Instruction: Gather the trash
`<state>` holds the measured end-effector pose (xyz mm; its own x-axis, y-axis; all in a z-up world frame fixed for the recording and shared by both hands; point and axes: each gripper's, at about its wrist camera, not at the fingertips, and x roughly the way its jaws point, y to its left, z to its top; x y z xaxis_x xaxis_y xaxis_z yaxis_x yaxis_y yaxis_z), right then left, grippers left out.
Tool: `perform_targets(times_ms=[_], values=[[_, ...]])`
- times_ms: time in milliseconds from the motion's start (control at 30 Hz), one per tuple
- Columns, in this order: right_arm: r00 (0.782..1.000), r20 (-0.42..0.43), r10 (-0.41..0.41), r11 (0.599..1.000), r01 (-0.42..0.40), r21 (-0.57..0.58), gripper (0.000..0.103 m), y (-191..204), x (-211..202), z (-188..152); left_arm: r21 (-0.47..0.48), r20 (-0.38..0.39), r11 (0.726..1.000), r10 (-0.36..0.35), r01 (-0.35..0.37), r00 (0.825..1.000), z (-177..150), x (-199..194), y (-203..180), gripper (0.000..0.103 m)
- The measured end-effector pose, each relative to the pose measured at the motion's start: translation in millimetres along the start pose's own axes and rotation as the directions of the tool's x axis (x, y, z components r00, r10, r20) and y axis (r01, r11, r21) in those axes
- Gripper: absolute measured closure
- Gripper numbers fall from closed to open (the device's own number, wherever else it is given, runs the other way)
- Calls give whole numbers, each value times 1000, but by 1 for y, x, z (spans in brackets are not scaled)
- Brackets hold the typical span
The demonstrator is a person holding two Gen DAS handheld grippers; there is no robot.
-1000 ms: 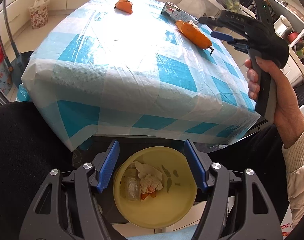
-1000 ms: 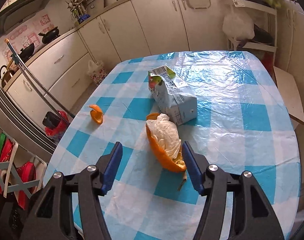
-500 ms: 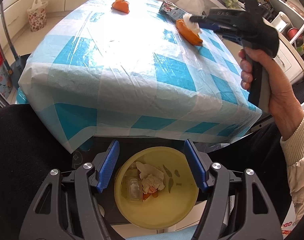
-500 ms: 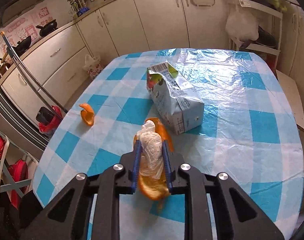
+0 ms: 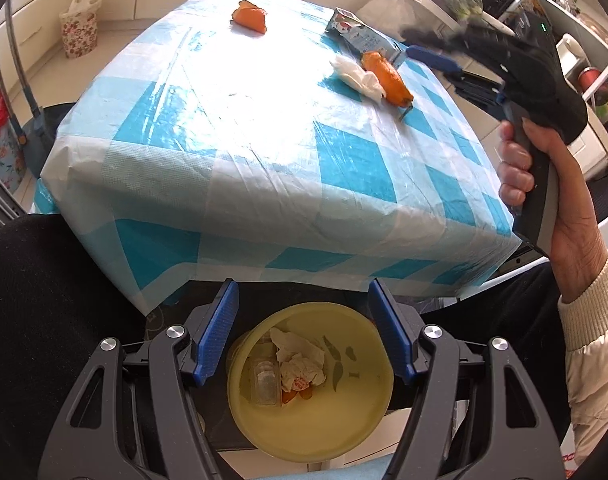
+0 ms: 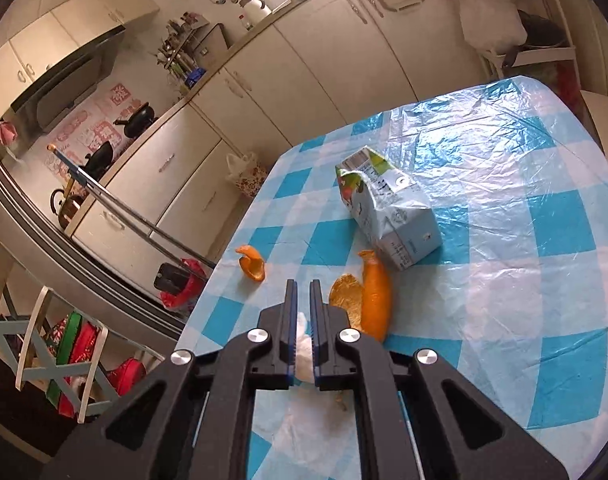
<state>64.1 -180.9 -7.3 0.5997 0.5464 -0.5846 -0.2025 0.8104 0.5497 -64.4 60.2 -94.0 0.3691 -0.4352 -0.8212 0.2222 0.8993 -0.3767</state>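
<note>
Bright daylight, strong white glare washing out the plastic tablecloth (image 5: 239, 92) at upper centre of the left wrist view, right gripper (image 5: 444, 64) motion-blurred at upper right there, heavy fisheye bending and black vignette in all corners, right wrist view evenly lit and sharp.

A glossy, crinkled blue-and-white checked plastic tablecloth (image 6: 504, 240) bears a printed, seemingly waxed-paper carton (image 6: 388, 212) and a soft white crumpled tissue (image 5: 360, 78).

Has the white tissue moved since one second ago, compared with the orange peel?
Yes. The white tissue lay inside the orange peel before; in the left wrist view it now lies on the tablecloth, left of the peel.
</note>
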Motion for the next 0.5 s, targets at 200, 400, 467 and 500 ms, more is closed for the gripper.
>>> perform_targets(times_ms=[200,400,467,500], values=[[989,-92,-120,962,93,-256,53,42,35,-18,18,0,1000,2,-2,1000,3,0,-5,39],[951,-152,-269,896,189,-401,56,52,71,-35,34,120,999,32,-36,992,49,-28,1,38],[943,-149,-297,880,210,-425,59,53,74,-37,19,171,998,48,-51,984,76,-37,7,36],[942,-149,-300,878,213,-428,64,52,74,-37,10,196,998,57,-61,979,93,-40,10,35]])
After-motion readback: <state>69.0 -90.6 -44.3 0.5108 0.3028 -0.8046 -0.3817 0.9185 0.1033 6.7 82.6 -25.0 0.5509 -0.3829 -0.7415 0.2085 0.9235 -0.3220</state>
